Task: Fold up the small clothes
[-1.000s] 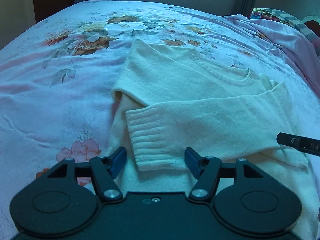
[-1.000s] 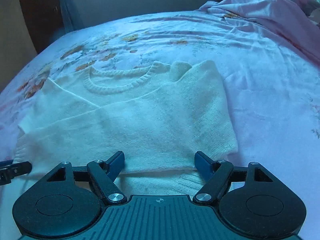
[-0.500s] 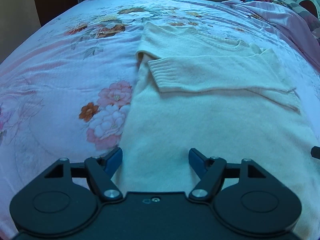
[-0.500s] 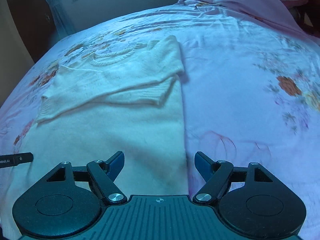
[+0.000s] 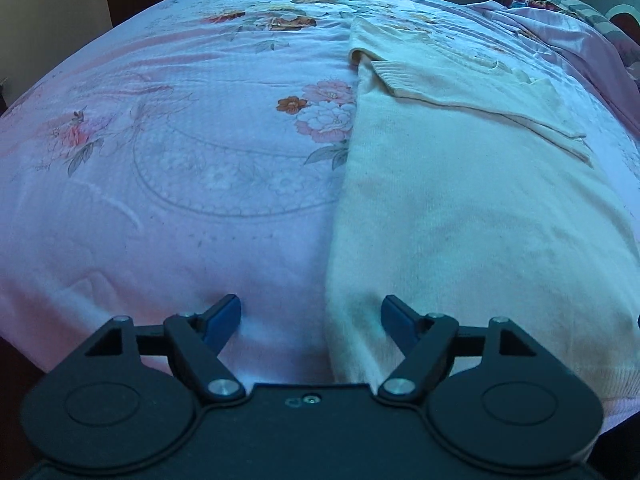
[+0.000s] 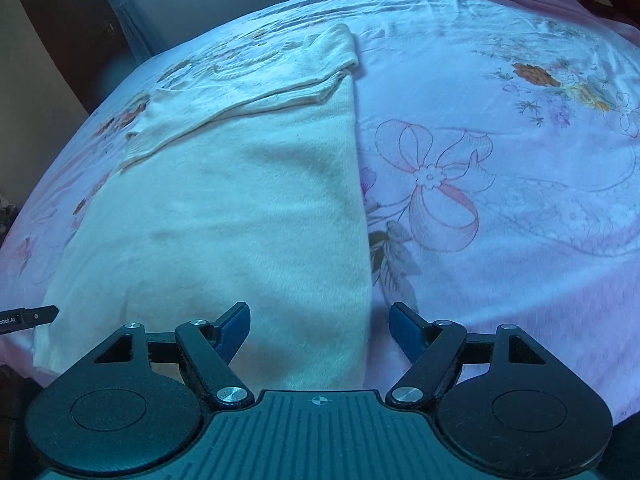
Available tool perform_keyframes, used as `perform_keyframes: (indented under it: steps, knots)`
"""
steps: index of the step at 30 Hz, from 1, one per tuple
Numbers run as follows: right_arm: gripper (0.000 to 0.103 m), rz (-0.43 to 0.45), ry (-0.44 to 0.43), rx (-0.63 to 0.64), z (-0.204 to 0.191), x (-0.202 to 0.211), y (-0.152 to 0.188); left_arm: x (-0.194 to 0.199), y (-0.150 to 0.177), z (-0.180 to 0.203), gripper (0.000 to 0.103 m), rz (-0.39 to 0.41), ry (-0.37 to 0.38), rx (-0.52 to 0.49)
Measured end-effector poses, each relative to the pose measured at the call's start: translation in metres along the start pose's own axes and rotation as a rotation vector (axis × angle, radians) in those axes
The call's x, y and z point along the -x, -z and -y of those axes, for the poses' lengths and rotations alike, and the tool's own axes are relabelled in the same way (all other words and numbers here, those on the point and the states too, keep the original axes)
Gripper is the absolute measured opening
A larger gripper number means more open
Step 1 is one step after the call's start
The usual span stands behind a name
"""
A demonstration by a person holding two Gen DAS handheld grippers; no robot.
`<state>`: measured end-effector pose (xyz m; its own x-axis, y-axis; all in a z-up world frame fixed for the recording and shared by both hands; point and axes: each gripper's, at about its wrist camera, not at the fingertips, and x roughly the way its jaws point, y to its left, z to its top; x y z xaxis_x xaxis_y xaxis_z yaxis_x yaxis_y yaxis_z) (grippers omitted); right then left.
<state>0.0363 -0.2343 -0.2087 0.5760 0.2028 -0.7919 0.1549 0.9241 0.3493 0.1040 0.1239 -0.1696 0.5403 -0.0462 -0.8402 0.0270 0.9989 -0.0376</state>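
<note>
Sweater (image 5: 472,216): cream-white knit, ribbed at cuff and neckline, with faint brownish marks near the hem. Bedsheet (image 5: 168,184): pale pink, printed with pink and white peonies, orange-brown blossoms, grey-green leaves and a fine outlined oval motif; the right wrist view shows a pink ribbon bow (image 6: 436,184) print. Gripper bodies: black, with blue pads (image 5: 224,316) and silver pivot screws

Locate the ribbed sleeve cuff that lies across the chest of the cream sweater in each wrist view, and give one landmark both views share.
Left wrist view: the sleeve cuff lies upper centre-right, at the sweater's left edge, just below the shoulder.
Right wrist view: the sleeve cuff lies at the left, at the sweater's left edge, with the sleeve running up right.
Shared landmark: the sweater's knitted collar, beyond the folded sleeves.
</note>
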Motion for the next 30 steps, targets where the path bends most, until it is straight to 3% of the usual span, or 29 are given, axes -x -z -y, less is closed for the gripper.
perform_keyframes:
  steps: [3,5,6,8,9,11,13,18,23,28,30]
  knots:
    - [0.076,-0.03,-0.03,-0.023,-0.001,0.003,0.013,0.003,0.012,-0.006,0.073,-0.03,0.037,0.044]
    - [0.071,-0.048,-0.044,-0.048,0.0,0.005,0.021,0.003,0.019,-0.008,0.058,-0.051,0.077,0.062]
    - [0.061,-0.058,-0.052,-0.057,0.001,0.006,0.025,0.003,0.021,-0.009,0.055,-0.054,0.094,0.063]
    - [0.022,-0.092,-0.072,-0.089,0.007,0.004,0.03,0.003,0.023,-0.008,0.04,-0.059,0.128,0.063]
    - [0.018,-0.114,-0.096,-0.128,0.013,0.001,0.031,0.003,0.023,-0.008,0.036,-0.064,0.15,0.068]
    - [0.016,-0.136,-0.14,-0.2,0.023,0.0,0.032,0.002,0.022,-0.009,0.016,-0.078,0.213,0.087]
    - [0.008,-0.15,-0.177,-0.236,0.027,-0.001,0.031,0.002,0.021,-0.008,0.011,-0.079,0.247,0.099]
    - [0.007,-0.096,-0.251,-0.266,0.024,0.009,0.018,0.012,0.006,0.0,0.008,-0.024,0.311,0.094]
    - [0.007,0.016,-0.308,-0.324,0.027,0.018,-0.028,0.014,-0.032,0.009,0.008,0.05,0.337,0.08]
    - [0.006,0.09,-0.298,-0.365,0.032,0.003,-0.08,-0.002,-0.082,0.012,0.002,0.107,0.334,0.11]
    - [0.001,0.101,-0.289,-0.385,0.036,-0.009,-0.097,-0.013,-0.099,0.015,0.002,0.108,0.316,0.11]
